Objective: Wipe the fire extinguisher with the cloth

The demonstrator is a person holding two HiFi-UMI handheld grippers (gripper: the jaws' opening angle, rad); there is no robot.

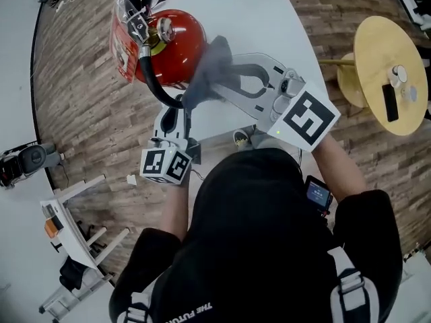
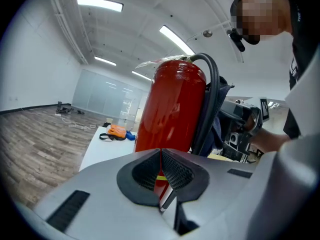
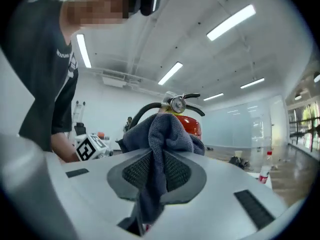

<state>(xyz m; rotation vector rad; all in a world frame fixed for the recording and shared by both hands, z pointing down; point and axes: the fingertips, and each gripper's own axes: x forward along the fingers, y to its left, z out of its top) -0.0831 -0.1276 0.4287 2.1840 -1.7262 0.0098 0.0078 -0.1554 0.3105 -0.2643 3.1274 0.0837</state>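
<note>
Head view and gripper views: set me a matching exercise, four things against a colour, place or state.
1 fire extinguisher
2 cloth
3 left gripper
4 round table

A pale wood, at the person's right
B jaws together
C red, upright on the white table
D grey-blue, clamped in the right gripper

Pairs: 1-C, 2-D, 3-B, 4-A

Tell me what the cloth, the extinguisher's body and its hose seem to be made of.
The cloth looks like soft grey-blue microfibre: looped nap, limp folds. The extinguisher's body is likely painted metal, glossy red with sharp reflections. The hose seems matte black rubber, bending in a smooth curve.
</note>
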